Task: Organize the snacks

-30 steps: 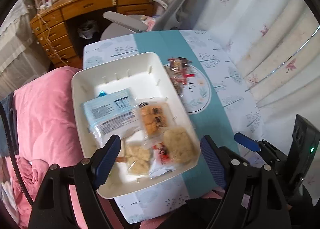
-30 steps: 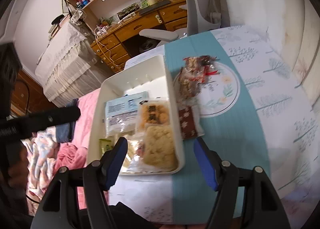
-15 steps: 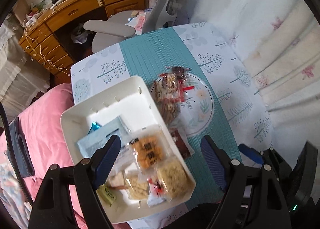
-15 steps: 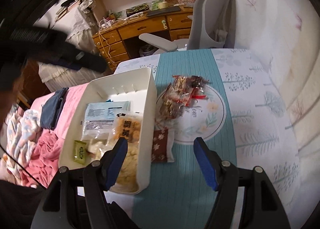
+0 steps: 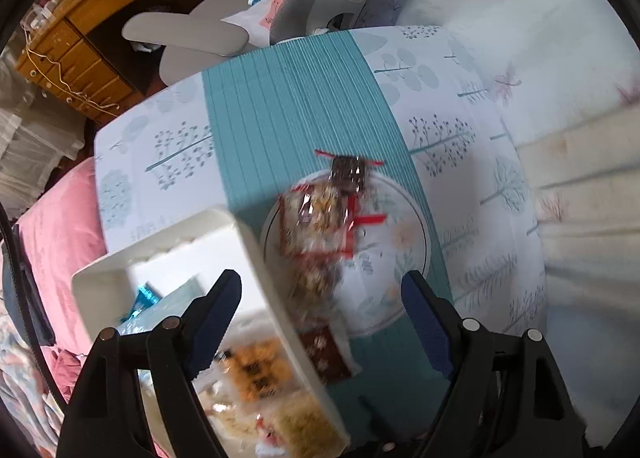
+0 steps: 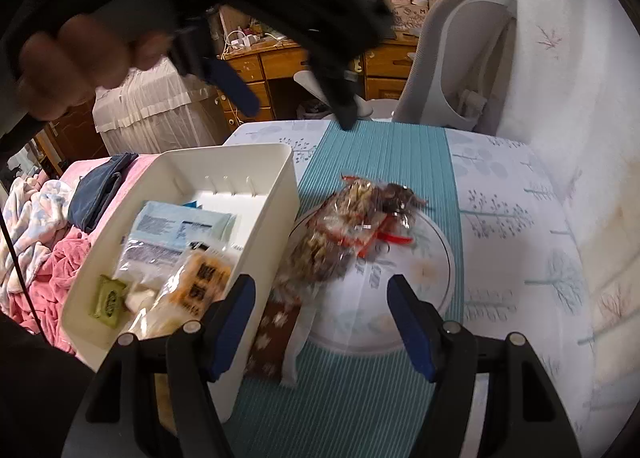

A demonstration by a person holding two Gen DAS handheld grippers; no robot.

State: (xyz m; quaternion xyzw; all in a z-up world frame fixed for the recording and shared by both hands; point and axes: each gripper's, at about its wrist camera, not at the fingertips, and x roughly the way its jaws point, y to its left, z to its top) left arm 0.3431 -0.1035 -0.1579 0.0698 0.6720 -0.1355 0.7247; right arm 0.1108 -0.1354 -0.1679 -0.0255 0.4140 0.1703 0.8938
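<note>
From the left wrist view, the left claw (image 5: pixel 320 322) is spread wide and holds nothing. The snack bags (image 5: pixel 320 226) lie right in front of it, in the gap between its two fingers, a little way ahead. The pile is long and runs straight away from the claw. A small brown packet (image 5: pixel 326 354) lies closer, just beside the wall of the white bin (image 5: pixel 256 258), which sits to the claw's left.

From the right wrist view, the right claw (image 6: pixel 320 322) is spread wide too, with nothing in it. The snack bags (image 6: pixel 344 230) lie ahead of it and a bit to its left, with their long side slanting away to the right. The brown packet (image 6: pixel 272 334) is near its left finger, touching the bin (image 6: pixel 260 218). The left claw (image 6: pixel 288 98) hangs high above the far end of the table. I think both are close, and the right claw looks lower.
</note>
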